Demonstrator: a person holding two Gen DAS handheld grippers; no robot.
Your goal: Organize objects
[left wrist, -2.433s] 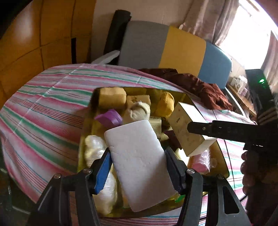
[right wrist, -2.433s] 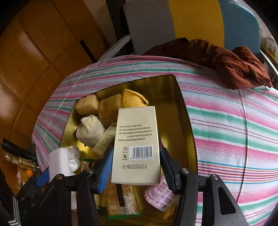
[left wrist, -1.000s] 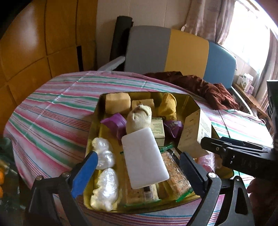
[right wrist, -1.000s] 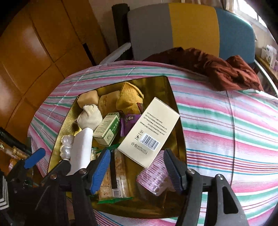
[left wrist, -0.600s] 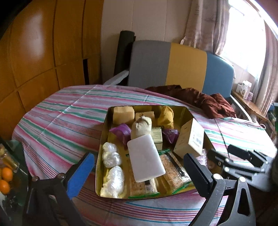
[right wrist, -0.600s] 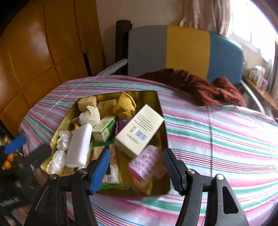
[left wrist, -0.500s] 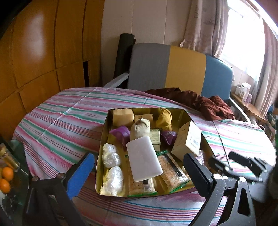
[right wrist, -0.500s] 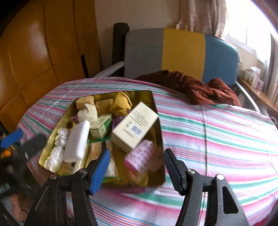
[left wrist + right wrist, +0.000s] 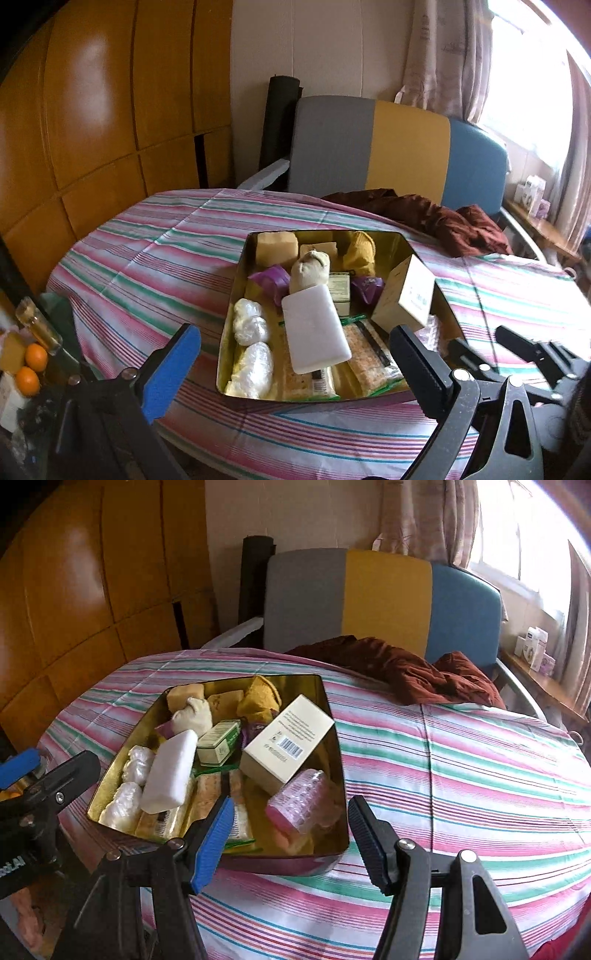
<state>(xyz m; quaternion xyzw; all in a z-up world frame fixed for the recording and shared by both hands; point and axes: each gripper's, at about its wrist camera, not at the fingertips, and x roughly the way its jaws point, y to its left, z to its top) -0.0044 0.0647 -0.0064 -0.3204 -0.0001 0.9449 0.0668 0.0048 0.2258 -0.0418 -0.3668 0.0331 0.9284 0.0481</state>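
both tools hang empty with jaws apart – left tool (image 9: 291, 373) widest, right tool (image 9: 290, 832) narrower – short of the gold metal tray (image 9: 334, 716) on the striped bench (image 9: 461, 775), its white foam block (image 9: 314, 328) and cream barcoded box (image 9: 288, 738) propped across other goods for lack of room.

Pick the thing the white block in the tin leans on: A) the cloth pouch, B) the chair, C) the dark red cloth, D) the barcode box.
A: the white block lies tilted in the tin, its far end propped against the cloth pouch.
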